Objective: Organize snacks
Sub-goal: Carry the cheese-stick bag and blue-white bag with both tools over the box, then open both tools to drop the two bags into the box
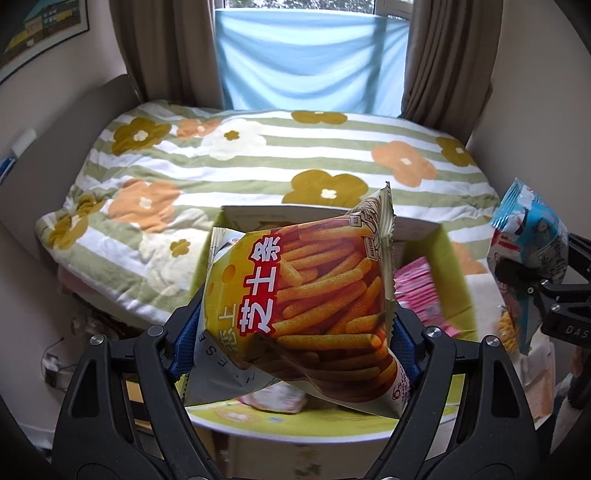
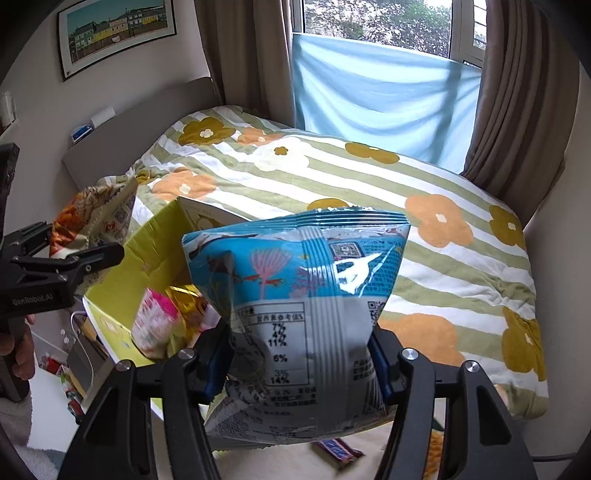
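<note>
My left gripper (image 1: pixel 295 332) is shut on a yellow and red bag of cheese sticks (image 1: pixel 314 295) and holds it over an open yellow-green cardboard box (image 1: pixel 458 273). Pink snack packets (image 1: pixel 421 291) lie inside the box. My right gripper (image 2: pixel 299 354) is shut on a blue and silver snack bag (image 2: pixel 299 295) and holds it just right of the box (image 2: pixel 122 291). The right gripper with its blue bag (image 1: pixel 528 251) shows at the right edge of the left wrist view. The left gripper (image 2: pixel 55 258) with the cheese stick bag (image 2: pixel 96 214) shows at the left of the right wrist view.
The box sits at the foot of a bed with a green-striped flowered quilt (image 1: pixel 258 155). A chocolate bar (image 2: pixel 338 452) lies on the surface below the right gripper. Clutter and cables (image 2: pixel 70 365) lie on the floor to the left. Curtains and a window (image 2: pixel 376 29) are behind.
</note>
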`<state>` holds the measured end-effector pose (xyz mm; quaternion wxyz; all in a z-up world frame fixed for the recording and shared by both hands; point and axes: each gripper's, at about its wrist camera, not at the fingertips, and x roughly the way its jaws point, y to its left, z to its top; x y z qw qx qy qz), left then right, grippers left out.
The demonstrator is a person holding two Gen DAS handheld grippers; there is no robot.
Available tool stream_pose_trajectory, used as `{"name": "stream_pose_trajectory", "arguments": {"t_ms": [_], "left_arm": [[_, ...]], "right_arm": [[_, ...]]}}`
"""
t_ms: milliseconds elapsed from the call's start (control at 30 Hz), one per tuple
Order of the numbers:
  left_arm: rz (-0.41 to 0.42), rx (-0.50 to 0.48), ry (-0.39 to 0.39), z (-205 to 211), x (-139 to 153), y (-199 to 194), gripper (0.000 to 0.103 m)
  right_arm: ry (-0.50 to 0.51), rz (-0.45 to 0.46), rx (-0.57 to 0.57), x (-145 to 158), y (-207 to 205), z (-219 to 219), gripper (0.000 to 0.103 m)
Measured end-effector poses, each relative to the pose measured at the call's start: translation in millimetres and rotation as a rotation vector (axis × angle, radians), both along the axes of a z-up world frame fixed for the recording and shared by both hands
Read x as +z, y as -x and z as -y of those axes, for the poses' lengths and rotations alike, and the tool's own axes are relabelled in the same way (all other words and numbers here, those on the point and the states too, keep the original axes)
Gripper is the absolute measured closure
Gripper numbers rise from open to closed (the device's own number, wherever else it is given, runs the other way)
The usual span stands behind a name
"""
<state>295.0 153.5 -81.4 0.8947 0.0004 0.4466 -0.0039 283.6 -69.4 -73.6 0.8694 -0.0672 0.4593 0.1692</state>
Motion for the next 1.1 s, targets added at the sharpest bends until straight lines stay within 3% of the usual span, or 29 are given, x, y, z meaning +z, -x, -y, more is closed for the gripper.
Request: {"name": "stream_pose_trajectory", "arguments": {"t_ms": [167,233,267,300,733,800,900,1100], "left_arm": [[-0.065,-0.055,0.001,-23,-30,-26,0.019],[-0.074,-0.083,0.017,-26,-38,-32,0.013],[-0.076,-0.097,0.023,-26,-42,-34,0.003],[-0.077,-0.102,0.018,-26,-44,-35,0.0],[-0.135,-0.136,0.044,-34,-63,-26,0.0],[-0.132,-0.129,0.034,-35,-60,-24,0.0],[-0.114,-0.116,0.037,-38,-51,-19,0.0],[-0.107,-0.103,0.021,-38,-46,-9,0.0]], "right_arm": [[-0.005,-0.038,-0.025,-12,-15,-36,0.046],[0.001,-0.053,-0.029,-16,-19,-45,0.046],[0.008,-0.061,-0.03,-18,-21,-49,0.046],[0.014,-0.068,-0.031,-20,-24,-52,0.046],[-0.034,-0.151,-0.004,-38,-43,-75,0.045],[-0.05,-0.161,0.018,-39,-44,-80,0.042],[-0.046,-0.113,0.02,-36,-41,-84,0.004],[-0.089,-0.098,0.005,-33,-35,-76,0.003]]}}
